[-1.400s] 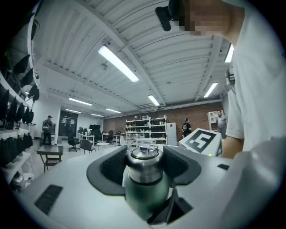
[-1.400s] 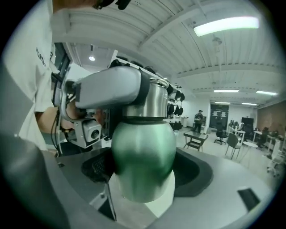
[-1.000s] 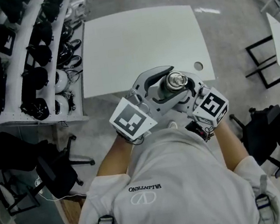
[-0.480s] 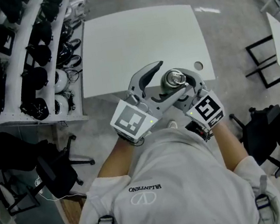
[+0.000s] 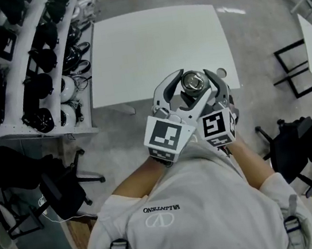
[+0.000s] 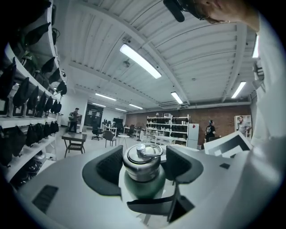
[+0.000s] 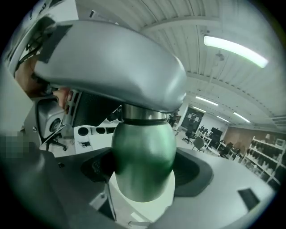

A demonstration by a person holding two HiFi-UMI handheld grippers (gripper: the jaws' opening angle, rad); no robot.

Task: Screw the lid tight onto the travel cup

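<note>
The left claw [image 6: 142, 166] is standing open around the steel lid [image 6: 143, 154] (its jaws have just been closing), with a pad waiting just beside the lid on either side and neither pressing on it. The green travel cup [image 7: 143, 147] is hanging in the air, lid uppermost, near the white table's [image 5: 156, 45] front edge. The right claw [image 7: 143, 174] is clamping the cup's body between both pads.

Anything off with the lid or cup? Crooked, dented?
Nothing stands out. The lid sits square on the travel cup, held by the right gripper; the left gripper's jaws have just been closing around the lid, not yet pressing.
</note>
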